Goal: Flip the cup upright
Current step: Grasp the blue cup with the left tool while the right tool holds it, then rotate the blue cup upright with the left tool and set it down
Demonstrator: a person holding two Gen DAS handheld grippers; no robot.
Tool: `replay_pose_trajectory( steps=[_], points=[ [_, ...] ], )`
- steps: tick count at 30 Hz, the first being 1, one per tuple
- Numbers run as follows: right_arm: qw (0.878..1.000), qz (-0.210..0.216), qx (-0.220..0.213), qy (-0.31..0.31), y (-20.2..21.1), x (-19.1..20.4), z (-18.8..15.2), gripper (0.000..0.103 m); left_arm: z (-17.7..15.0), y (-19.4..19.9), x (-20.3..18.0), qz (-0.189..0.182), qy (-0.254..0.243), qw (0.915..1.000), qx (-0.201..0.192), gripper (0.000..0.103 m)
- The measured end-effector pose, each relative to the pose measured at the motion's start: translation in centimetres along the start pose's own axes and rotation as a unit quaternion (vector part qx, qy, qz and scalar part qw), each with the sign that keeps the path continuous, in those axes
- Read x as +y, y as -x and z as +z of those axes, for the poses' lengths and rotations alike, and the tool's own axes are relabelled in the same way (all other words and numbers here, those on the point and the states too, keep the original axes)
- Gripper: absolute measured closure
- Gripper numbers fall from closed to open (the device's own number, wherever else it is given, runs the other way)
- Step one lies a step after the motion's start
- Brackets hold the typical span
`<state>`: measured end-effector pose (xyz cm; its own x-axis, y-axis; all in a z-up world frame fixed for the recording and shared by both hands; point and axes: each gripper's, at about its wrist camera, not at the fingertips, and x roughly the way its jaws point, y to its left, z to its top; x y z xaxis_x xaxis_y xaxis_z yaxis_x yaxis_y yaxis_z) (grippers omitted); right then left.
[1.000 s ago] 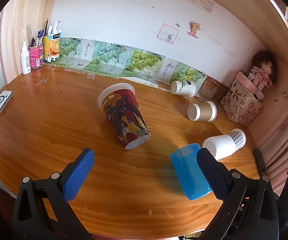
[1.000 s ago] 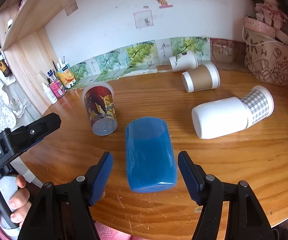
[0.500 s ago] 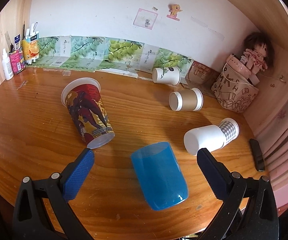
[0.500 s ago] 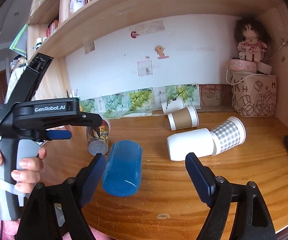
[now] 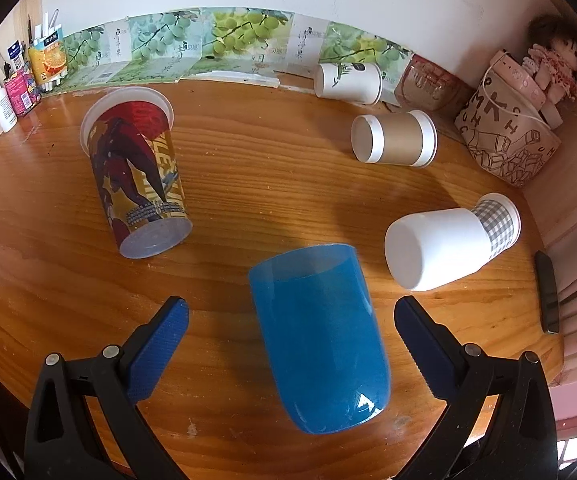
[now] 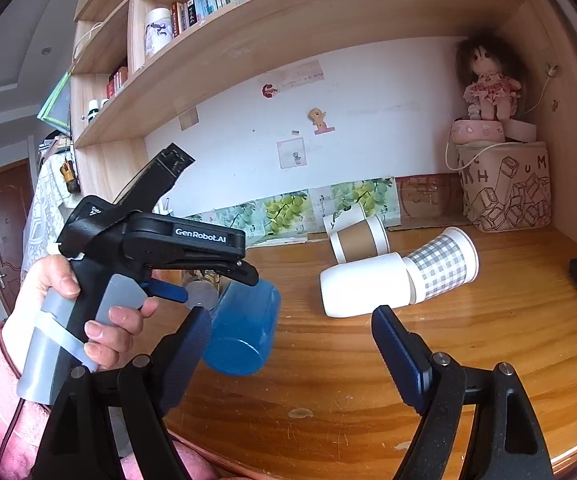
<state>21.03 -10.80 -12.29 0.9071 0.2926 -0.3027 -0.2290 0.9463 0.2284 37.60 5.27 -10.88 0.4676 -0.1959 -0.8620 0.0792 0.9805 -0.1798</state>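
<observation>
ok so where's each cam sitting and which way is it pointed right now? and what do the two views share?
Left wrist: on the left gripper, angled down at the table; the blue cup lies on its side between its open jaws.
Right wrist: on the right gripper, low and near level, facing the back wall and shelves; its jaws are open, and the person's left hand shows holding the left gripper.
Shared: the blue cup, the white cup with the checked cup nested in it, the brown-sleeved cup and the doll.

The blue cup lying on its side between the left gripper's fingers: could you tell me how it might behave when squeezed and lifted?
The blue cup looks thin and translucent, so probably light and flexible. Lying on its side, it may roll. Its glossy surface could slip.
</observation>
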Motion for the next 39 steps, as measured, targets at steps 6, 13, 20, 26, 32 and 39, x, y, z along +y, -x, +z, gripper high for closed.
replay_pose_trajectory(
  steps=[6, 13, 20, 26, 32, 39],
  points=[
    [0.999, 0.019, 0.013, 0.022, -0.5, -0.1, -0.8, 0.020, 0.0, -2.1, -0.9, 0.014, 0.001, 0.9997, 0.020, 0.001],
    [0.998, 0.038, 0.039, 0.025, -1.4, 0.0, -2.0, 0.020, -0.1, -3.6, -0.9, 0.021, 0.009, 0.9993, 0.031, 0.001],
    [0.998, 0.038, 0.049, 0.033, -1.9, 0.3, -2.3, 0.020, -0.1, -4.2, -0.6, 0.023, 0.021, 0.9990, 0.033, 0.017],
    [0.997, 0.047, 0.045, 0.035, -1.7, 0.6, -2.0, 0.020, 0.4, -4.1, -0.6, 0.012, 0.027, 0.9991, 0.030, 0.024],
    [0.997, 0.051, 0.040, 0.040, -1.4, 1.0, -1.8, 0.020, 1.4, -2.4, -1.1, -0.008, 0.017, 0.9998, -0.010, 0.025],
    [0.997, 0.050, 0.042, 0.049, -1.4, 1.5, -1.5, 0.020, 2.1, 0.1, -1.3, -0.032, -0.002, 0.9979, -0.056, 0.026]
  ],
)
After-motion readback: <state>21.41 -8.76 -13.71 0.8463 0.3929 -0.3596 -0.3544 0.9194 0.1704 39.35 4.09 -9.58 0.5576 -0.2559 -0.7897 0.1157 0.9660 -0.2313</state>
